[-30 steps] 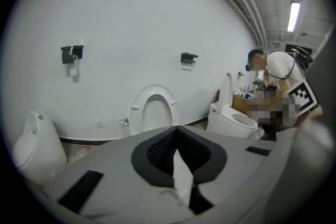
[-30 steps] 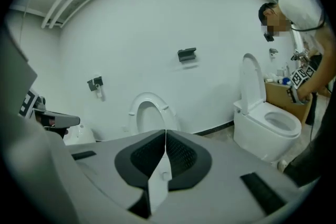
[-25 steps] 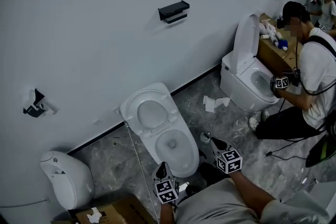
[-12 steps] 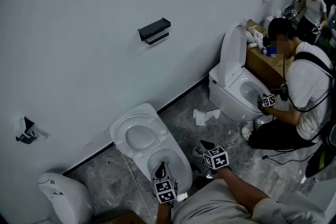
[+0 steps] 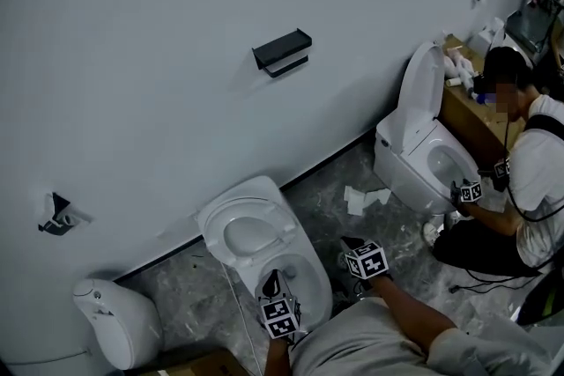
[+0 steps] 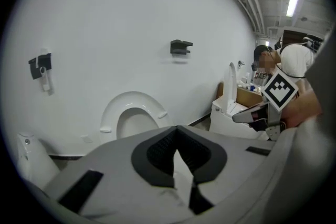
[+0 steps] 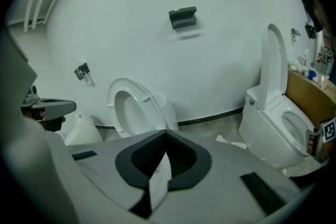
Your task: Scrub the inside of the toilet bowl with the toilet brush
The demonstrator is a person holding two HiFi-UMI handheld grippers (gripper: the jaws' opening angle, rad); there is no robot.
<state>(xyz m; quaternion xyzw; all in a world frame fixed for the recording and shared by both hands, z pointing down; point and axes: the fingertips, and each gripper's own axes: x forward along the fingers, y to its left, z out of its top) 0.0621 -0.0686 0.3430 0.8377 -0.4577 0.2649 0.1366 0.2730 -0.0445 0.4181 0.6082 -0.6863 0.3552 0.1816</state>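
L gripper (image 5: pixel 272 281) & R gripper (image 5: pixel 351 243): both jaws shut, nothing btwn, lower centre of frame by open toilet bowl (image 5: pixel 304 276).

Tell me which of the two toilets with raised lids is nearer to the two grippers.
The toilet at bottom centre, just ahead of the left gripper and right gripper. The other toilet stands far right, beside a crouching person.

The left gripper (image 5: pixel 272 284) and grey sleeve (image 5: pixel 352 350) cover the near rim of the toilet bowl (image 5: pixel 319 276).
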